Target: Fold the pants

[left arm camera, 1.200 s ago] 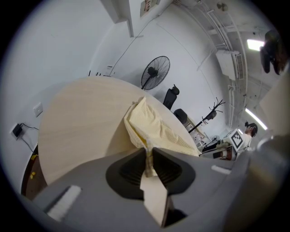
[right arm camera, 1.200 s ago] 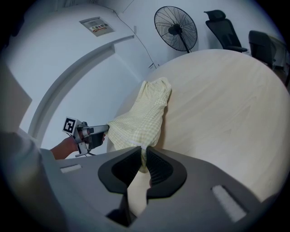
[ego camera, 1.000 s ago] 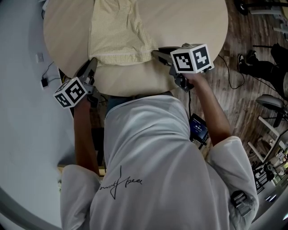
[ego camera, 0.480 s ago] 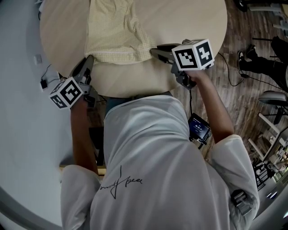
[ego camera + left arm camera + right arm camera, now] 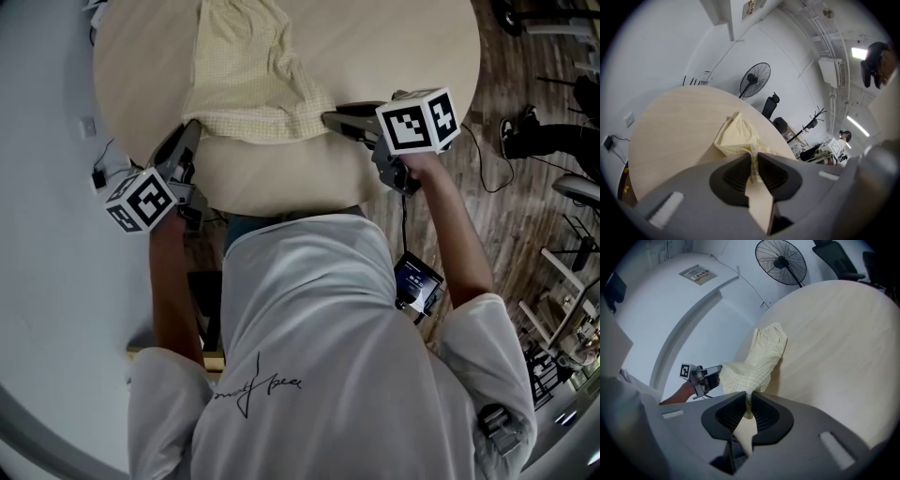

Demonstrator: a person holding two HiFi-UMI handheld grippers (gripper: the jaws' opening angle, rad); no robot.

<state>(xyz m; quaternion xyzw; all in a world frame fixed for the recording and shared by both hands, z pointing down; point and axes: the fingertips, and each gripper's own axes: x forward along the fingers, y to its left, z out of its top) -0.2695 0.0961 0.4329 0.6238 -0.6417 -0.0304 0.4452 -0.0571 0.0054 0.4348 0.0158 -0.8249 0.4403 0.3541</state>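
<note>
Both grippers pinching the near edge of the pants.
The pale yellow checked pants (image 5: 251, 84) lie on the round wooden table (image 5: 403, 56), their near edge close to the rim in front of the person. The left gripper (image 5: 193, 129) — jaws nearly together — clamps a thin fold of cloth at the left corner. The right gripper (image 5: 330, 119) clamps the right corner likewise — the edge runs between them.

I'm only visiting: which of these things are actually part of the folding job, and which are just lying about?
In the job: yellow checked pants; left tongs and right tongs, each shut on a near corner of them; round wooden table.

Just lying about: standing fan; black chair; coat stand.
</note>
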